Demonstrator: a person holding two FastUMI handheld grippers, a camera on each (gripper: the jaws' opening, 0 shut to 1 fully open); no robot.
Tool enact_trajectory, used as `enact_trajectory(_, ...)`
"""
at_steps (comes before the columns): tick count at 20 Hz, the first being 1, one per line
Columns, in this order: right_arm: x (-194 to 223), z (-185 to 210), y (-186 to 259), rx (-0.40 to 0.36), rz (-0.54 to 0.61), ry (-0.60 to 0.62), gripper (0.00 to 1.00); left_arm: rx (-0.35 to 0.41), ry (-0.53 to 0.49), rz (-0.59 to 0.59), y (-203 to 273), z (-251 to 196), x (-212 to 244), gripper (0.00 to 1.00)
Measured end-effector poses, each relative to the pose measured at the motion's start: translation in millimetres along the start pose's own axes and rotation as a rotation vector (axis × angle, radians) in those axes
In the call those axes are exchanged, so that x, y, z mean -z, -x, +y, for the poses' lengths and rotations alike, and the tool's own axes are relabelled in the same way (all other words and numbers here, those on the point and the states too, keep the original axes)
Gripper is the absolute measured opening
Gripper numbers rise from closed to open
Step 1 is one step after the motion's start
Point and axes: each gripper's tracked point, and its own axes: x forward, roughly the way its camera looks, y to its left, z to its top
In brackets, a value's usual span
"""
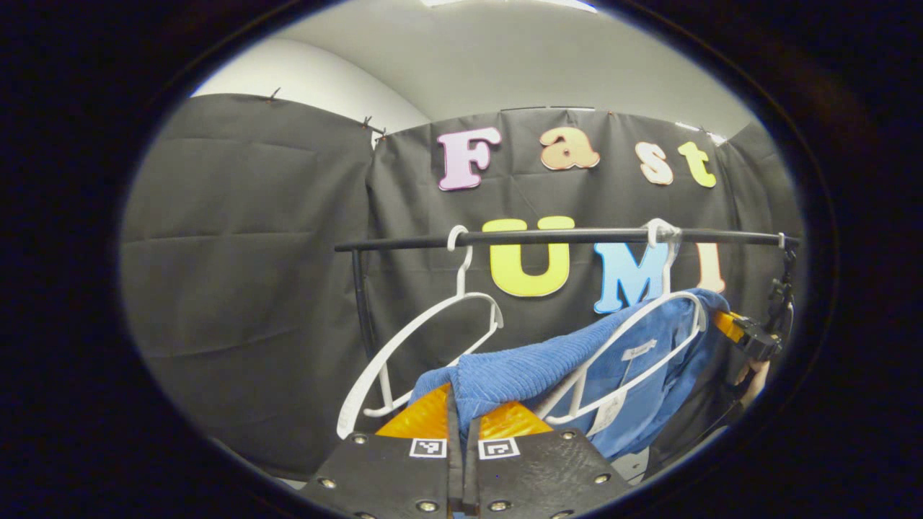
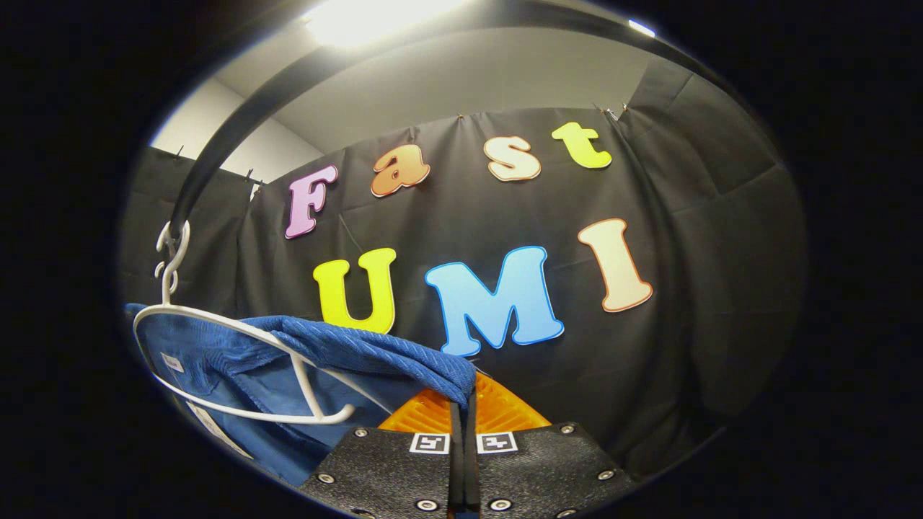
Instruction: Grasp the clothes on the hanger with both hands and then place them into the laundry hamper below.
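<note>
I can't read any text here that I may report. Each hand-held gripper carries small black-and-white square markers on its finger bases: one pair at 6 o'clock in the left gripper view (image 1: pixel 465 447), another at 6 o'clock in the right gripper view (image 2: pixel 463 442). They are patterns, not words. The garment's white tags (image 1: pixel 639 349) are too small to make out.

Left gripper view evenly lit, soft, no hard shadows. Right gripper view has a blown-out white ceiling light (image 2: pixel 375 18) glaring at top, darker toward the lower left. Strong fisheye bend in both: straight black metal clothes rail (image 1: pixel 562 236) curves. Textured black gripper fingers (image 1: pixel 505 479) sharp, grainy.
</note>
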Motion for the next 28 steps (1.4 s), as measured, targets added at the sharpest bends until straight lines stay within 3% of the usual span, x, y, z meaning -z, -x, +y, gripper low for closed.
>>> enact_trajectory(3,-0.4,-2.2,-13.1,0.008,-0.03,0.027,0.0,0.024,0.007,0.018,-17.1,9.1,4.1,0.02)
enact_trajectory(7,25.5,-8.1,-16.5,0.026,0.048,0.027,0.0,0.09,0.055,0.106,-24.2,2.1,40.4,0.0)
enact_trajectory(10,43.1,-16.1,-19.8,0.015,0.09,0.023,0.0,0.122,0.145,0.136,-28.6,2.6,55.7,0.02)
enact_trajectory(16,72.2,-27.6,-5.4,0.052,0.158,0.023,0.0,0.115,0.162,0.214,-32.6,-18.4,109.1,0.01)
enact_trajectory(21,92.5,-34.5,45.1,0.069,0.208,0.017,0.0,0.095,0.187,0.258,-4.3,-23.4,152.8,0.02)
enact_trajectory(28,86.6,-43.2,114.8,0.097,0.219,0.054,0.0,0.13,0.18,0.244,48.5,-18.2,164.3,0.02)
